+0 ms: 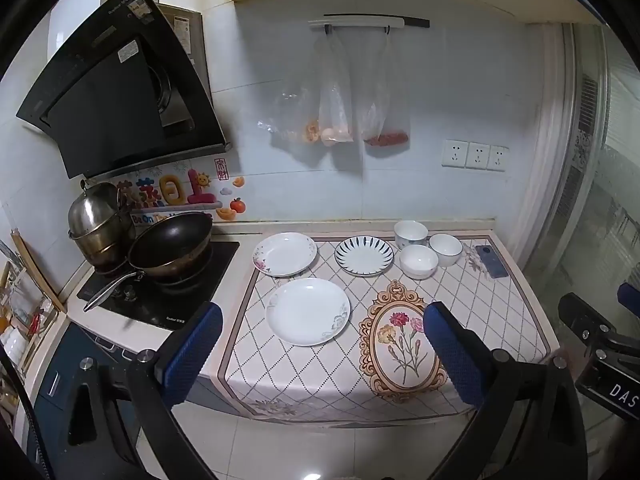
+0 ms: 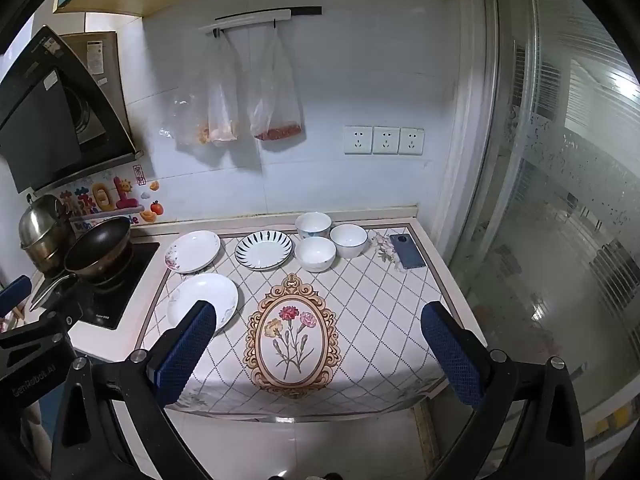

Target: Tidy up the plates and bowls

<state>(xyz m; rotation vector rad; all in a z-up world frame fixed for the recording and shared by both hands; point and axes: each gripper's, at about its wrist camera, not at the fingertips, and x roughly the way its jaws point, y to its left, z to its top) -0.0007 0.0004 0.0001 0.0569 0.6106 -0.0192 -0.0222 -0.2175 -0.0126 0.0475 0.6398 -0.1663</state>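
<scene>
Three plates lie on the patterned counter mat: a white plate with grey flowers (image 1: 307, 312) (image 2: 202, 305) in front, a pink-flowered plate (image 1: 285, 254) (image 2: 193, 251) behind it, and a blue-striped plate (image 1: 364, 255) (image 2: 263, 249) to the right. Three white bowls (image 1: 418, 261) (image 2: 317, 253) stand clustered further right, near the wall. My left gripper (image 1: 322, 320) is open and empty, held in front of the counter edge. My right gripper (image 2: 318, 320) is open and empty, also held off the counter's front.
A phone (image 1: 491, 261) (image 2: 407, 250) lies at the mat's back right corner. A wok (image 1: 170, 246) and steel pots (image 1: 96, 220) sit on the hob at left under the hood. Plastic bags (image 2: 248, 96) hang on the wall. A glass door (image 2: 560, 200) is at right.
</scene>
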